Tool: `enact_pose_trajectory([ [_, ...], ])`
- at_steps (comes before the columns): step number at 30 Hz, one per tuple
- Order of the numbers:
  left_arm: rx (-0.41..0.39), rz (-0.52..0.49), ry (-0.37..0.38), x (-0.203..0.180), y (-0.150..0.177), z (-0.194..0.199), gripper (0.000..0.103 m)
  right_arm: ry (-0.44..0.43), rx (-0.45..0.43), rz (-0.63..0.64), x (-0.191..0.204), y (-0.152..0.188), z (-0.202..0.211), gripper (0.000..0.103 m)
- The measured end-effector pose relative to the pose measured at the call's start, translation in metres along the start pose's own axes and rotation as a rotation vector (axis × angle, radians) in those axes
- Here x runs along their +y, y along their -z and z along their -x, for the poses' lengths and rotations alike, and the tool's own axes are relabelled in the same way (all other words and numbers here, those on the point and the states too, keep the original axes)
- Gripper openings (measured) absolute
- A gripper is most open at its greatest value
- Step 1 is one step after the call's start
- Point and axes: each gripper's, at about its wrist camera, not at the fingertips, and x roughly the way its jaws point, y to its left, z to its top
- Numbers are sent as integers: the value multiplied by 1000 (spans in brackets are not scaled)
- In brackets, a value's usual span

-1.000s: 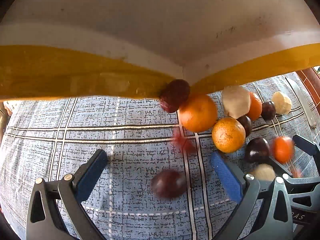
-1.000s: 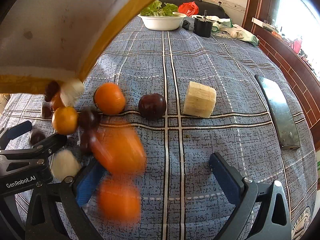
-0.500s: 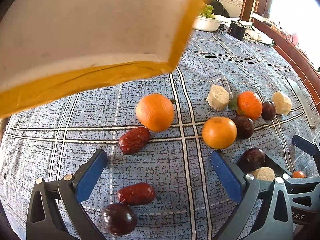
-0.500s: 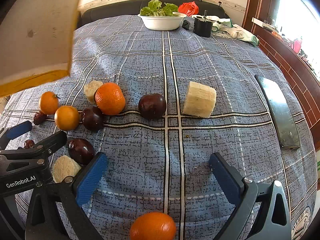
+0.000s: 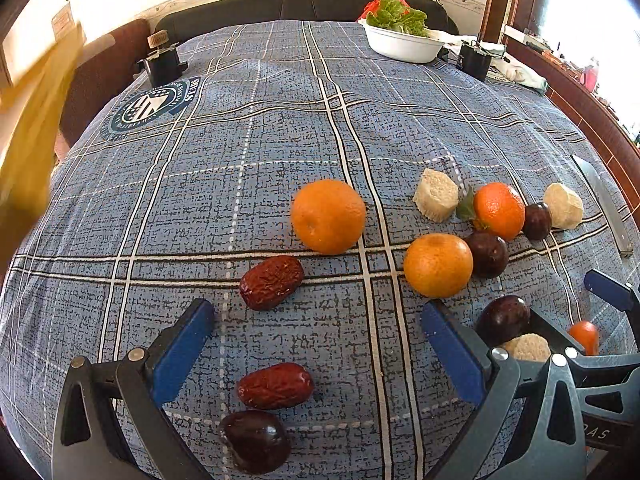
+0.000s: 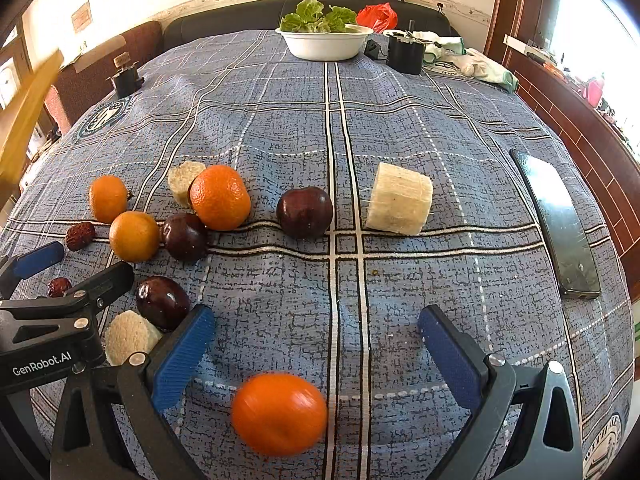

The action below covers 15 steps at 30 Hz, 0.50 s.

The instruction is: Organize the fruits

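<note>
Both tools spread wide, gripping nothing. We see our left tool [image 5: 316, 340] low in the left-wrist frame, jaws apart over the blue plaid cloth on the table [image 5: 280, 128]; our right tool [image 6: 316, 344] is the same in the right-wrist frame.

Left view: one red date [image 5: 272, 282] sits just above the jaw gap, a second date [image 5: 275, 385] between the jaws, a dark plum [image 5: 256, 440] at bottom centre touching it. Big orange [image 5: 328, 216] at centre. To the right, a cluster: second orange [image 5: 438, 265] touching a plum [image 5: 487, 254], a leafed tangerine [image 5: 499, 210], a pale cut chunk [image 5: 436, 200], a small plum [image 5: 537, 221], another pale chunk [image 5: 564, 211].

Right view: a blurred orange [image 6: 279, 414] lies low centre between the jaws. A plum [image 6: 305, 212] and a pale chunk [image 6: 400, 199] sit mid-frame, apart. A plum [image 6: 163, 303] and a pale chunk [image 6: 128, 336] sit just beside the left finger.

White bowl of greens [image 6: 324, 42] at top centre. Phone [image 6: 560, 224] at right edge. Blurred yellow thing [image 5: 28, 128] at left edge; we cannot tell what.
</note>
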Motion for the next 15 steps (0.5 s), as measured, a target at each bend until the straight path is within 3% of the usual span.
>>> enact_pose_trajectory([
  [15, 0, 0, 0, 0, 0, 0, 103, 0, 1, 0, 0, 0, -1, 103],
])
